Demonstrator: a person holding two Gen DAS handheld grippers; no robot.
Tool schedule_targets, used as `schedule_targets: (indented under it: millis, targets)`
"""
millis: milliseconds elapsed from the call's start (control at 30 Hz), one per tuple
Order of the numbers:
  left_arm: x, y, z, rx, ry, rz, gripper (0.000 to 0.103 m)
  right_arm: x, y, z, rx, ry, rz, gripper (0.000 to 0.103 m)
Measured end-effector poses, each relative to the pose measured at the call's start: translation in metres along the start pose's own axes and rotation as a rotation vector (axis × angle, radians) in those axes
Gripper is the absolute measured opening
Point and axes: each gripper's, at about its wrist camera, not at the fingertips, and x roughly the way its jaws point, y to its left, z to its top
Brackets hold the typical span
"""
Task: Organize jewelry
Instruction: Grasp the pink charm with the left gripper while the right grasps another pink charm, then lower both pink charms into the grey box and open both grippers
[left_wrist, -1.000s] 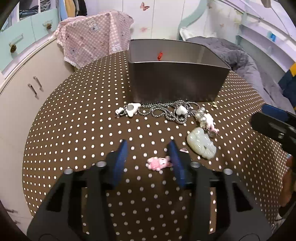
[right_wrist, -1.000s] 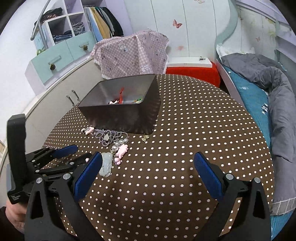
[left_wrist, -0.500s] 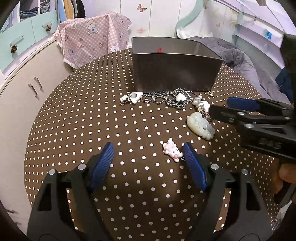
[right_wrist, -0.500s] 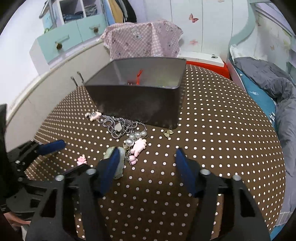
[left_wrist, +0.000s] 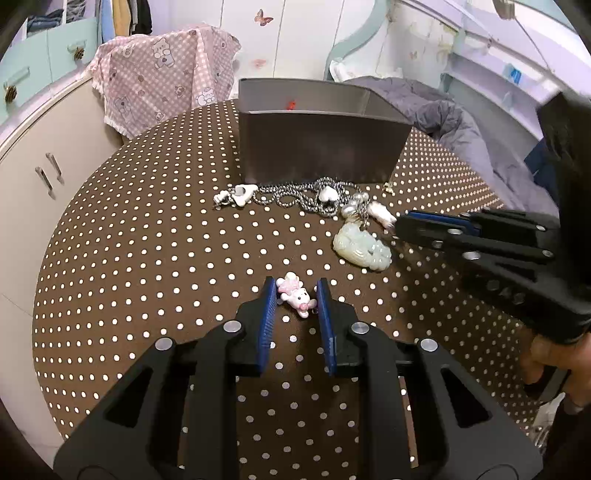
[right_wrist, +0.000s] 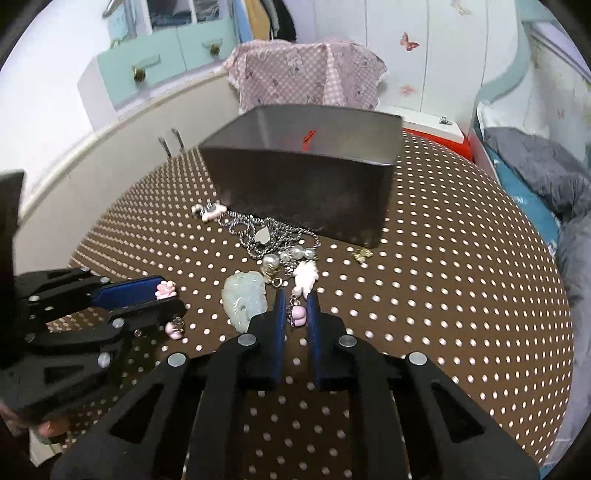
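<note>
A small pink-and-white animal charm (left_wrist: 295, 293) lies on the brown polka-dot table between the blue pads of my left gripper (left_wrist: 295, 286). Its jaws are closing and both pads touch the charm. My right gripper (right_wrist: 296, 297) is shut on a small pink bead (right_wrist: 297, 314) at the end of a pearl strand with a white-pink charm (right_wrist: 306, 276). A pale green jade pendant (right_wrist: 245, 297) lies just left of it. A silver chain with a heart (left_wrist: 327, 194) sits against the grey metal box (left_wrist: 317, 147).
A tiny gold piece (right_wrist: 362, 254) lies by the box's near right corner. Something red (right_wrist: 308, 136) shows inside the box. A pink checked cloth (left_wrist: 166, 74) hangs behind the table, cabinets (left_wrist: 48, 177) stand at left, a bed with a grey quilt (left_wrist: 443, 118) at right.
The left jaws opened wide, then closed around the pink charm. The right gripper came forward and down over the pearl strand and its jaws went from wide apart to shut on the bead.
</note>
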Motion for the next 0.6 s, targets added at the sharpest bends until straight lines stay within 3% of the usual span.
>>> schedule_targets:
  millis: [367, 600]
  targets:
    - [-0.038, 0.009, 0.020, -0.012, -0.104, -0.025, 0.022, -0.048, -0.018, 0.020, 0.064, -0.086, 0.062, 0.010]
    - [-0.070, 0.011, 0.051, 0.007, -0.191, -0.012, 0.022, -0.085, -0.011, 0.061, 0.015, -0.189, 0.087, 0.010]
